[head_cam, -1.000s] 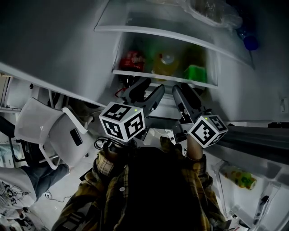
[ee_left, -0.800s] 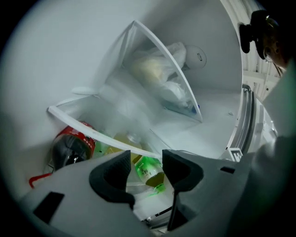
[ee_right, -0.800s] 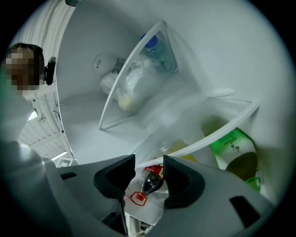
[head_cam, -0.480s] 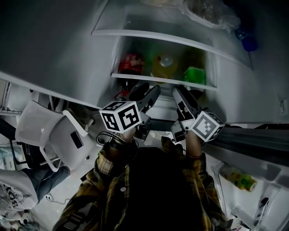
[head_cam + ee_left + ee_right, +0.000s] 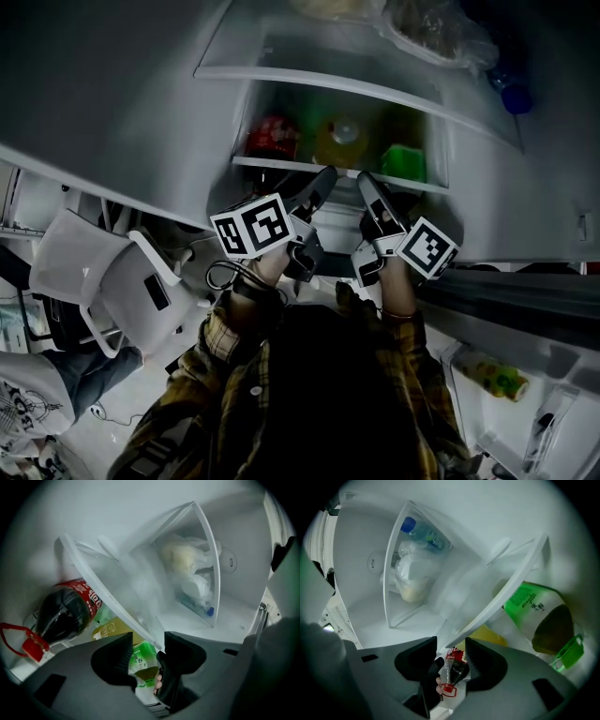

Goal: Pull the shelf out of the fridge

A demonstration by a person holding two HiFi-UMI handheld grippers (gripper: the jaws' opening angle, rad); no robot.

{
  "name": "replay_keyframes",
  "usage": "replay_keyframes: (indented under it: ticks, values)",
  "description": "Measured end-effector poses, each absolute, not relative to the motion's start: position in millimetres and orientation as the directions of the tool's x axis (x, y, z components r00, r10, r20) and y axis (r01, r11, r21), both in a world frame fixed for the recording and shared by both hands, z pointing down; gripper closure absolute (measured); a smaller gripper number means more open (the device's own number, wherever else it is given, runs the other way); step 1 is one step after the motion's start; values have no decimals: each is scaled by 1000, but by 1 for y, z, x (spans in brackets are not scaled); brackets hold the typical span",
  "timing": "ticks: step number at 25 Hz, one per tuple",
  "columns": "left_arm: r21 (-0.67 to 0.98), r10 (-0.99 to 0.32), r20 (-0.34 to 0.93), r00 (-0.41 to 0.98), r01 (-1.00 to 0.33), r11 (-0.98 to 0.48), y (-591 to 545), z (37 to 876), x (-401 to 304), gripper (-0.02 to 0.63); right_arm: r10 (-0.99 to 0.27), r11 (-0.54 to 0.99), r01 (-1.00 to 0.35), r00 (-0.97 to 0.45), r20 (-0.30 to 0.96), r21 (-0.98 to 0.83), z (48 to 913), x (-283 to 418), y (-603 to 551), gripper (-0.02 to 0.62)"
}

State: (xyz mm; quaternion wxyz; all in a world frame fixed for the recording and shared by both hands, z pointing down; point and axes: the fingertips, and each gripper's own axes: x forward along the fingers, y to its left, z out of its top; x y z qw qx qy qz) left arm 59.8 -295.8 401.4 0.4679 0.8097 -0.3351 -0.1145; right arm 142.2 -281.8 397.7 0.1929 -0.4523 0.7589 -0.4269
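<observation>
Task barely begun: translucent shelf with a thick white front edge (image 5: 124,581) seated inside the open white fridge (image 5: 234,592), running straight across, nothing to suggest it has come forward. Left gripper (image 5: 149,641): fingers spread, nothing pinched; the shelf edge slants down toward their gap, but whether it lies between them or beyond cannot be told. Right gripper (image 5: 451,644): likewise, fingers spread and empty, shelf edge slanting toward the gap. Head view puts both sets of tips close together, near the middle of the fridge opening. Judged left to do: close on the front edge, then the whole pull. Contents: on one side of the edge, three bottles lying on their sides, namely a dark cola bottle with a red label (image 5: 65,616), a yellow-liquid bottle (image 5: 110,631) and a green-labelled tea bottle (image 5: 534,616); unclear whether they rest on this shelf or on the one under it. On the other side, a clear-walled upper compartment (image 5: 212,573) holds a crumpled plastic bag of pale food (image 5: 185,562) and a clear bottle with a blue cap (image 5: 201,605). If the bottles do ride on the shelf, they will likely roll once it moves
</observation>
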Motion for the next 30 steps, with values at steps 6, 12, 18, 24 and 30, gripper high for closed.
replay_keyframes:
  ticks: [6,12,18,24,30]
  values:
    - [863,-667,106,738,-401,-307,-310,401,60,400,-861,209,-485,-503,76,-849,400,143,-296,417]
    - [887,-679,94,728,-371,-276,-325,404,59,400,-879,174,-437,-474,61,-883,404,146,-310,418]
    - [891,-692,89,717,-368,-267,-336,404,61,402,-899,135,-388,-435,53,-912,406,154,-321,419]
    - [884,-699,93,709,-381,-269,-339,402,63,427,-894,148,-332,-449,18,-932,402,151,-326,420]
    - [893,-707,89,702,-371,-255,-340,402,62,532,-901,142,-343,-434,23,-928,401,153,-327,526]
